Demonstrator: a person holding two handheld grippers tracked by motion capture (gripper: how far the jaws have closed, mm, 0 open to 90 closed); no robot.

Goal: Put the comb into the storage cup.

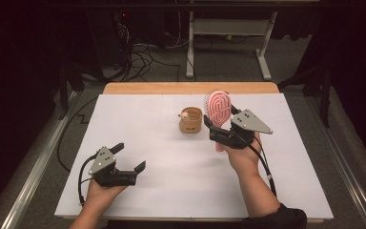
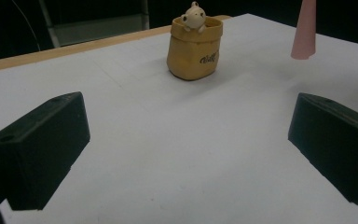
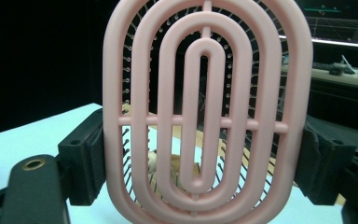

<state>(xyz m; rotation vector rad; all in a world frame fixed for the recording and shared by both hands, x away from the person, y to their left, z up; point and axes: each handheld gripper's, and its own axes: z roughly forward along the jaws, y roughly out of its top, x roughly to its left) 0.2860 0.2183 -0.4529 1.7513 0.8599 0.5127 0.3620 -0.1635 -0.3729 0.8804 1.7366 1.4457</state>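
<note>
A pink vented hairbrush (image 1: 218, 109) stands upright in my right gripper (image 1: 222, 125), whose jaws are shut on the brush head's two edges. In the right gripper view the brush head (image 3: 207, 112) is close up, with a black pad against each side. Its pink handle tip (image 2: 304, 35) hangs just above the table. A small tan bag-shaped pot with a little bear figure at its rim (image 1: 190, 119) stands on the white table just left of the brush; I see this pot (image 2: 195, 46) from the left gripper view too. My left gripper (image 1: 131, 157) rests open at the front left, nothing between its jaws.
The white tabletop (image 1: 162, 162) has a wooden edge (image 1: 190, 88) at the back. Beyond it are a desk frame (image 1: 226, 43) and cables (image 1: 143, 59) on the grey floor. Metal rails (image 1: 33, 167) run along both sides of the table.
</note>
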